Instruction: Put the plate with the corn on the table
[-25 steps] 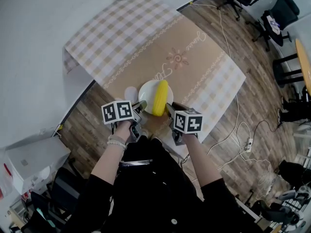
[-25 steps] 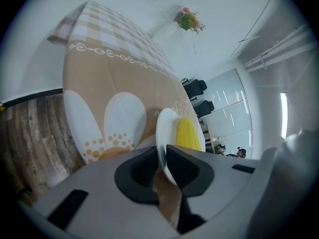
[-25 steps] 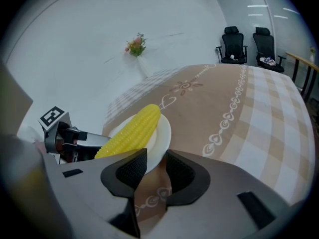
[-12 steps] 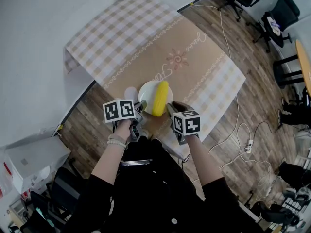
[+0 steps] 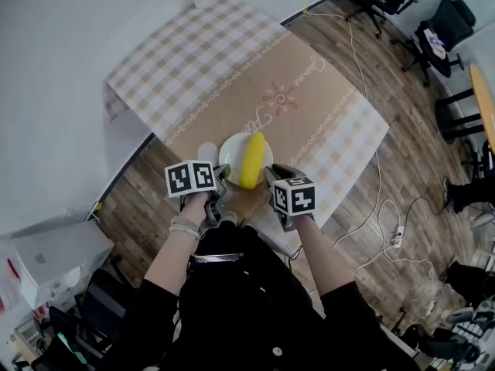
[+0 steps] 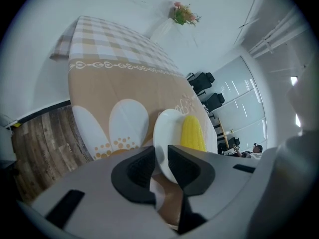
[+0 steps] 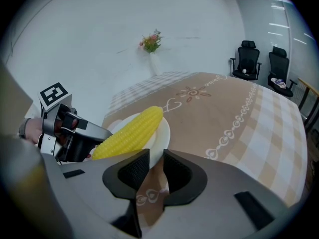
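White round plate (image 5: 230,147) carries a yellow corn cob (image 5: 250,159) and sits at the near edge of the bench (image 5: 309,107), over its tan cloth with checked ends (image 5: 193,60). Head view: the plate is at 12 o'clock from both hands. Left tongs (image 6: 160,169) are clamped on the plate rim at about its 7 o'clock; the rim is pinched between the two black jaws in the left gripper view. Right tongs (image 7: 155,169) are clamped on the rim at about 5 o'clock, jaws nearly together with the thin edge between them. So it is a two-handed carry, one grip on each side of the near rim, neither hand nearer than the other.

The cob's long axis runs roughly 6 to 12, top end leaning to 1, straight away from the person and between the two grips. It lies loose on the plate.

Can't tell whether the plate bottom touches the cloth; it looks just above it, at the near edge. Free cloth lies from 11 to 1 o'clock, so the set-down likely means going forward and down while keeping the plate level. A side tilt would probably roll the cob off.
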A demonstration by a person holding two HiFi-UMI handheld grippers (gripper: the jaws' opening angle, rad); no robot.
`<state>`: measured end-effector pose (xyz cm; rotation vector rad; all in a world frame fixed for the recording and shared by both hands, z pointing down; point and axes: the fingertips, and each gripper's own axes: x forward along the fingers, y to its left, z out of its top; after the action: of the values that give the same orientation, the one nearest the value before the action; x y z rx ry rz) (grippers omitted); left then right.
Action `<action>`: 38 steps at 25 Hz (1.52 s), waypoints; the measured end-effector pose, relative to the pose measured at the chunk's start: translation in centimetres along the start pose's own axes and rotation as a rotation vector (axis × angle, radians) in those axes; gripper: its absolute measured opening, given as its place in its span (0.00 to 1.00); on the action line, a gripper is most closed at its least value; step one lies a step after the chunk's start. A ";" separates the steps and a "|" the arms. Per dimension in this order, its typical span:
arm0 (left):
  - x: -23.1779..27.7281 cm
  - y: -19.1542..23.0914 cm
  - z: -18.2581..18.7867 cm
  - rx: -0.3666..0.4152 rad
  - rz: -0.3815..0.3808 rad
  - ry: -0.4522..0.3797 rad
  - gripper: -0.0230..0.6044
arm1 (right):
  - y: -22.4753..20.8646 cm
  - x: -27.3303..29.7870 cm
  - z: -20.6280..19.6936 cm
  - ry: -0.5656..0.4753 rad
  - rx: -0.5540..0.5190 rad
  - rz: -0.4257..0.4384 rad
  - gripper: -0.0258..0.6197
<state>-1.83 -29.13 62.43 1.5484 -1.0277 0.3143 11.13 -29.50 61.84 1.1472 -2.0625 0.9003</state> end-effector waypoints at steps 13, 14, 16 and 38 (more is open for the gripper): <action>-4.0 1.7 -0.2 0.060 0.016 -0.113 0.16 | 1.1 -0.6 -0.5 -0.044 0.010 -0.032 0.16; -4.6 1.5 -0.1 0.066 0.004 -0.134 0.13 | 1.3 -0.9 -0.5 -0.056 0.013 -0.036 0.15; -5.5 0.5 0.6 0.092 -0.026 -0.174 0.10 | 1.2 -1.7 0.1 -0.087 0.013 -0.047 0.14; -14.8 -16.1 4.6 0.681 -0.163 -0.492 0.06 | 5.3 -15.6 11.3 -0.491 -0.212 -0.037 0.12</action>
<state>0.11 -28.27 40.19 2.3937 -1.2290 0.1753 11.39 -29.05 41.84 1.3814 -2.4395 0.3880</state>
